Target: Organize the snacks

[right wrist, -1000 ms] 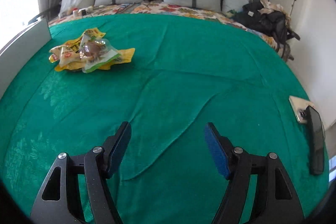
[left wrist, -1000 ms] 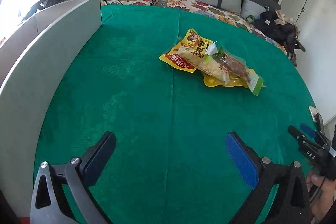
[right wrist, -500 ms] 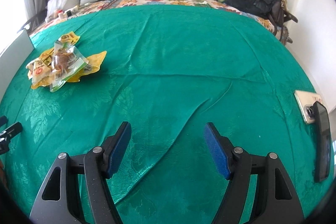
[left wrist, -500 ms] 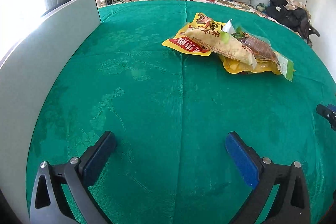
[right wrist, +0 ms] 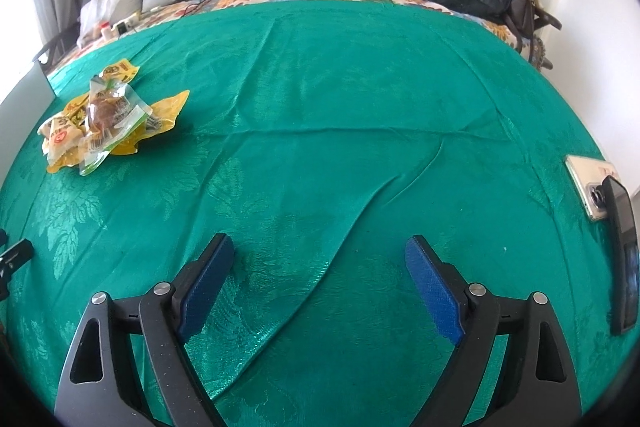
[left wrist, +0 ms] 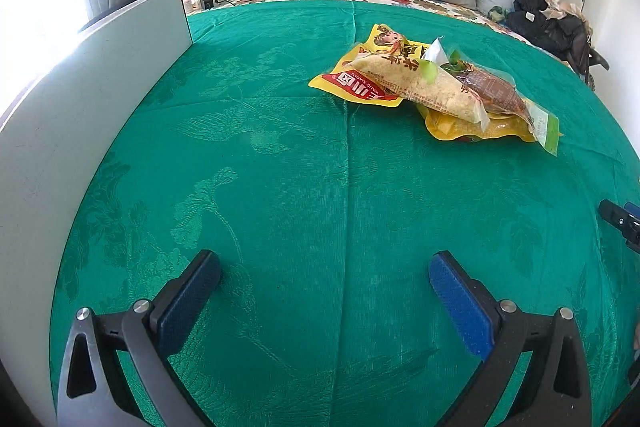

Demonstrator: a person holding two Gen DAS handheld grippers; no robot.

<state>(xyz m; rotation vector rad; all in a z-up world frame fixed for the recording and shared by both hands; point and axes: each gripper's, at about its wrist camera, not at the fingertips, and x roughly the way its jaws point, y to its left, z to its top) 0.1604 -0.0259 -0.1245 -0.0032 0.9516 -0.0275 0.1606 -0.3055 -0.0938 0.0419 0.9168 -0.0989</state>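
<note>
The snack pile (left wrist: 436, 87) lies ahead-right of the empty, wide-spread left gripper (left wrist: 324, 291), seemingly nearer it than the empty right gripper (right wrist: 320, 279), whose jaws are opening.

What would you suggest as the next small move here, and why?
Probably reach the left gripper forward toward the snack pile. Both grippers are empty over bare green cloth, and the packets lie heaped on one another, untouched and nearer the left gripper's view. The right gripper, its jaws opening with nothing between them, sees the pile far off to one side.
</note>
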